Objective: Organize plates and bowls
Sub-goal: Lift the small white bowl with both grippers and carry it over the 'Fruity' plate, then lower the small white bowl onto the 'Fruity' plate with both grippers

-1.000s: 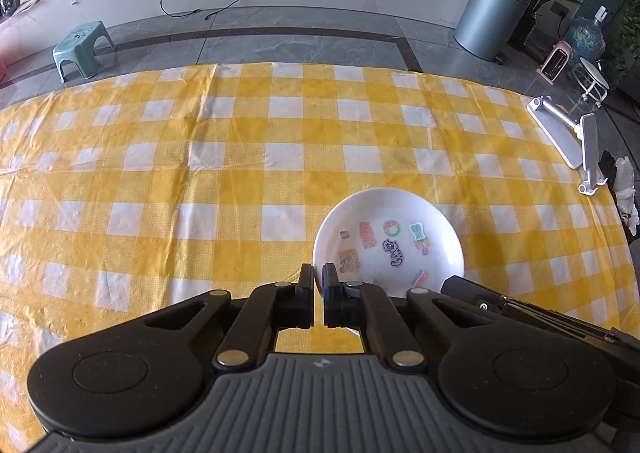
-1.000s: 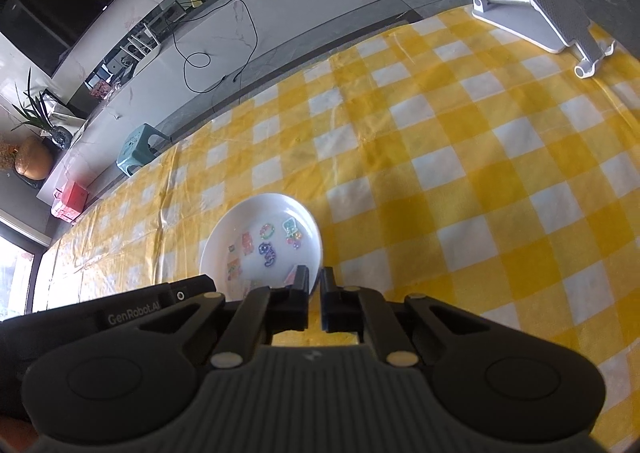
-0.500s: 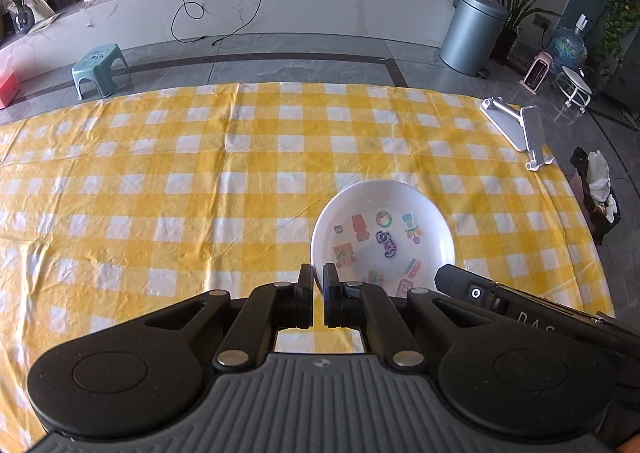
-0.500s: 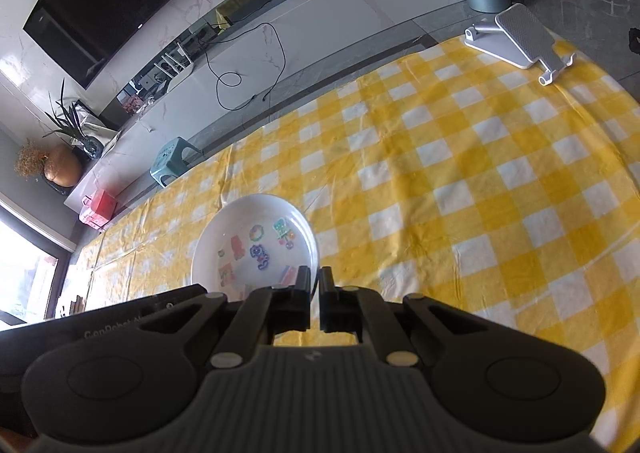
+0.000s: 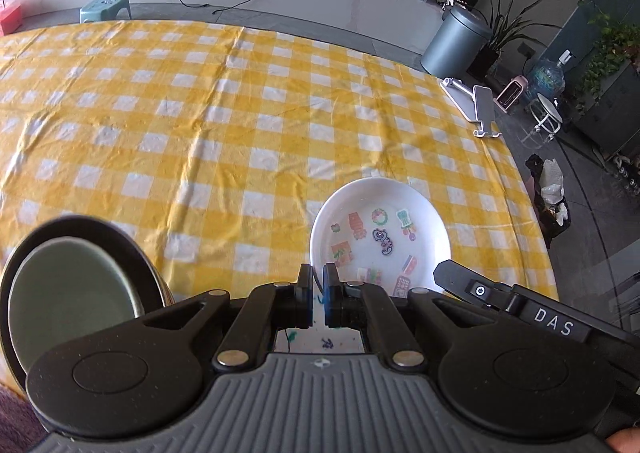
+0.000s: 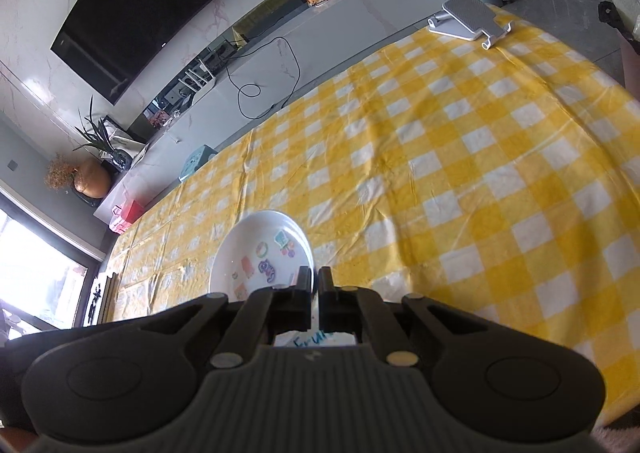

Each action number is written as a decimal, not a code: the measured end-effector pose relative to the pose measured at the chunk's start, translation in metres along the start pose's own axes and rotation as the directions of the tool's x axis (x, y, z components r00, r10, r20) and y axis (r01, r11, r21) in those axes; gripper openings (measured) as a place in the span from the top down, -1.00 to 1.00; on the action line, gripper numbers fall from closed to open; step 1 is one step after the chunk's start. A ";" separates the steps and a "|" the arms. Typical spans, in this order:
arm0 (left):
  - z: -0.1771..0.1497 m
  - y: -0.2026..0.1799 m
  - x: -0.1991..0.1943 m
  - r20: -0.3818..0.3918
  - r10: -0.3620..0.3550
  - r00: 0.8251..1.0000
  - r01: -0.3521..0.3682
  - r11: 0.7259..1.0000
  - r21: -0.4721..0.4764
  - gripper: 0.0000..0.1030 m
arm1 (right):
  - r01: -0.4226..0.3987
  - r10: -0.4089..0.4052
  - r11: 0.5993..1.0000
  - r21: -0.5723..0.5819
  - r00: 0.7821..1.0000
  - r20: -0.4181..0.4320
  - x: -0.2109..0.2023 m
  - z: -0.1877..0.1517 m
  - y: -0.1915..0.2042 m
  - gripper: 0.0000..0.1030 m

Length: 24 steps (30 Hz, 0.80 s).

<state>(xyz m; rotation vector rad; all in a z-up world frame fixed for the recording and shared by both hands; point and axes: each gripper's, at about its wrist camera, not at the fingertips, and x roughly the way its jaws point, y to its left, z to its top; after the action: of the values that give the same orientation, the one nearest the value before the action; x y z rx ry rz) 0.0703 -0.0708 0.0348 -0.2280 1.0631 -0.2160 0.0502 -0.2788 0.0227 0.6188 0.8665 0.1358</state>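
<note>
L gripper point(image 5: 317, 281) and R gripper point(image 6: 314, 283) both clenched on near rim of the white plate point(image 5: 380, 231), one each side, thin rim caught between the pads; plate sits twd the near right part of the checked cloth point(image 5: 240, 125), well short of the far edge. L view only: dark bowl point(image 5: 52, 245) w/ a green bowl point(image 5: 68, 301) nested inside, at near left edge, plus R gripper's body jutting in at right. R view only: wall TV point(image 6: 144, 9); phone stand point(image 6: 468, 15) at far right corner shows in both.
</note>
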 end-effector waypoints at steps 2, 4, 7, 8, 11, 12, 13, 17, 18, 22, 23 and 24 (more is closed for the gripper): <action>-0.012 0.003 -0.002 -0.001 -0.020 1.000 0.020 0.999 -0.025 0.92 | 0.018 -0.018 1.000 -0.003 1.000 -0.016 -0.005 -0.010 -0.006 1.00; -0.024 0.005 -0.003 -0.001 -0.035 0.999 0.035 0.998 -0.046 0.92 | 0.035 -0.035 0.999 -0.006 0.999 -0.034 -0.009 -0.020 -0.010 1.00; -0.038 0.008 -0.001 -0.007 -0.048 0.999 0.048 0.997 -0.065 0.92 | 0.066 -0.067 0.998 -0.024 0.996 -0.061 -0.010 -0.031 -0.016 1.00; -0.041 0.008 0.000 -0.008 -0.048 0.999 0.047 0.997 -0.068 0.92 | 0.074 -0.075 0.997 -0.028 0.995 -0.068 -0.009 -0.033 -0.018 1.00; -0.052 0.010 0.004 -0.001 -0.044 0.999 0.044 0.996 -0.081 0.92 | 0.084 -0.087 0.996 -0.038 0.992 -0.091 -0.006 -0.039 -0.022 1.00; -0.054 0.011 0.005 -0.002 -0.046 0.999 0.045 0.995 -0.088 0.92 | 0.088 -0.091 0.995 -0.040 0.991 -0.097 -0.005 -0.040 -0.022 1.00; -0.056 0.012 0.006 -0.004 -0.049 0.999 0.048 0.994 -0.096 0.92 | 0.094 -0.098 0.995 -0.043 0.990 -0.105 -0.002 -0.041 -0.023 1.00; -0.061 0.016 0.014 -0.023 -0.043 0.999 0.040 0.993 -0.115 0.92 | 0.109 -0.114 0.993 -0.048 0.986 -0.120 0.003 -0.043 -0.025 1.00; -0.064 0.017 0.015 -0.029 -0.039 0.999 0.036 0.992 -0.119 0.92 | 0.109 -0.115 0.993 -0.051 0.986 -0.125 0.004 -0.044 -0.024 1.00; -0.067 0.019 0.018 -0.038 -0.035 0.999 0.030 0.991 -0.127 0.92 | 0.123 -0.131 0.990 -0.067 0.982 -0.138 0.008 -0.048 -0.022 1.00; -0.068 0.019 0.018 -0.040 -0.035 0.999 0.029 0.991 -0.128 0.92 | 0.126 -0.135 0.989 -0.071 0.981 -0.140 0.009 -0.048 -0.022 1.00; -0.068 0.019 0.019 -0.042 -0.034 0.999 0.029 0.991 -0.128 0.92 | 0.129 -0.138 0.989 -0.073 0.980 -0.141 0.009 -0.048 -0.022 1.00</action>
<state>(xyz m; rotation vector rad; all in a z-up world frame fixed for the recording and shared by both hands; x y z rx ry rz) 0.0207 -0.0638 -0.0180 -0.3563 1.1188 -0.1824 0.0175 -0.2715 -0.0188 0.4939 1.0388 0.0875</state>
